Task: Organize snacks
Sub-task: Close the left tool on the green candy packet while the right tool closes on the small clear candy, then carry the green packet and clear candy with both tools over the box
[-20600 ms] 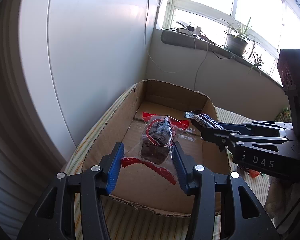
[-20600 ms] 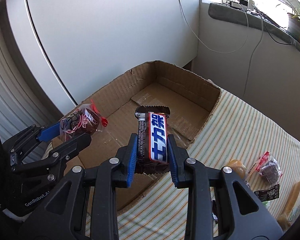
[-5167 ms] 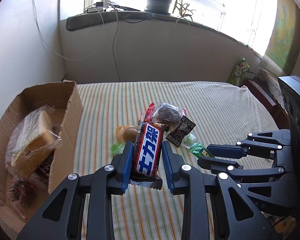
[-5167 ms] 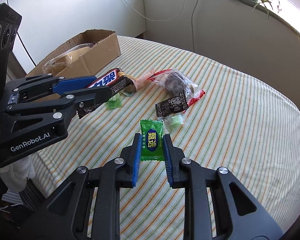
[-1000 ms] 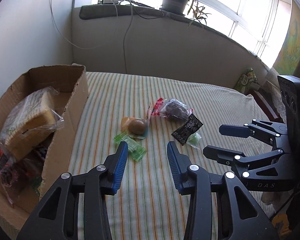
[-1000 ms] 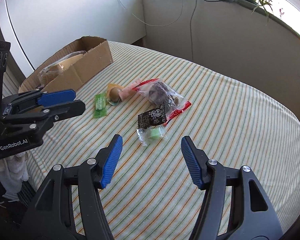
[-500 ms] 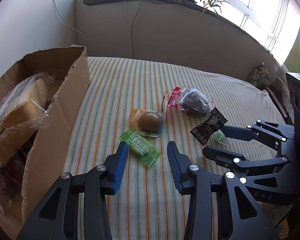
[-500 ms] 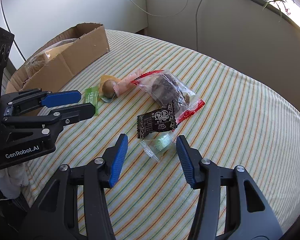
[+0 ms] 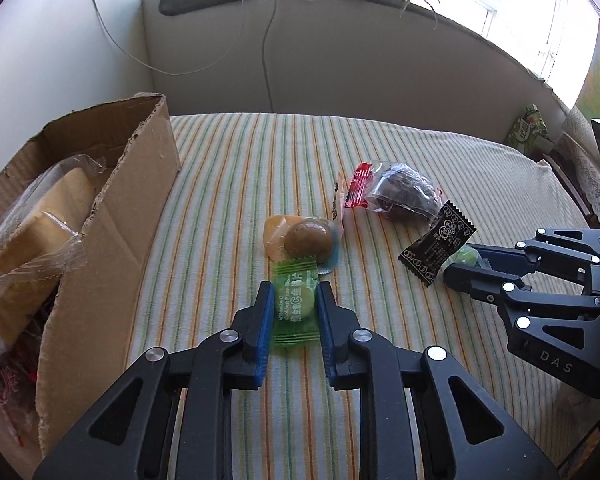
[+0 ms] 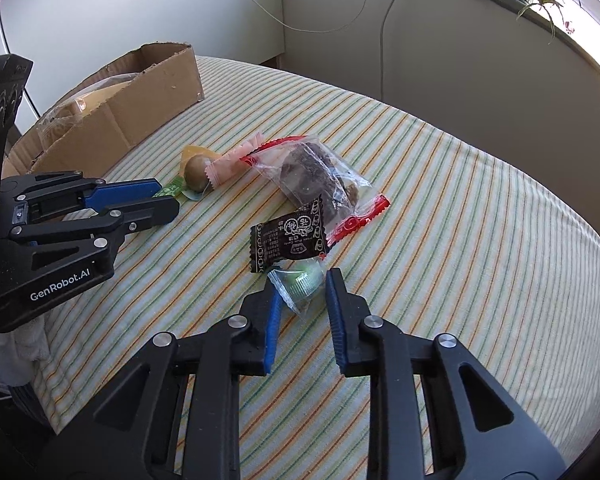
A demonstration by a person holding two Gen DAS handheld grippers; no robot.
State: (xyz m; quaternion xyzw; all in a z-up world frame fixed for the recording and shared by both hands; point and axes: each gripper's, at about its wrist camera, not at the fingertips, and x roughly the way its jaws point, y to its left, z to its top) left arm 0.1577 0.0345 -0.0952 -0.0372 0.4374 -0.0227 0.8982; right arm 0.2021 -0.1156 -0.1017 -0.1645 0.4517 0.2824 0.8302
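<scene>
On the striped tablecloth lies a green candy. My left gripper has its blue pads against both sides of the wrapper, and its jaws are closing. To the right, my right gripper is shut on a small pale green candy in clear wrap, which lies on the cloth just under a black sachet. Behind them lie a round brown snack on yellow wrap and a clear bag of dark cake with red ends. From the side, the left gripper and right gripper both sit low over the table.
An open cardboard box stands at the table's left edge, with wrapped bread and other snacks inside. A pink wrapper touches the brown snack. The wall, hanging cables and a window sill with a plant run behind the table. A green packet sits far right.
Both grippers have sunk closer to the cloth. Their jaws, wide apart before, have come in around a candy each: left on the green one, right on the pale one.
</scene>
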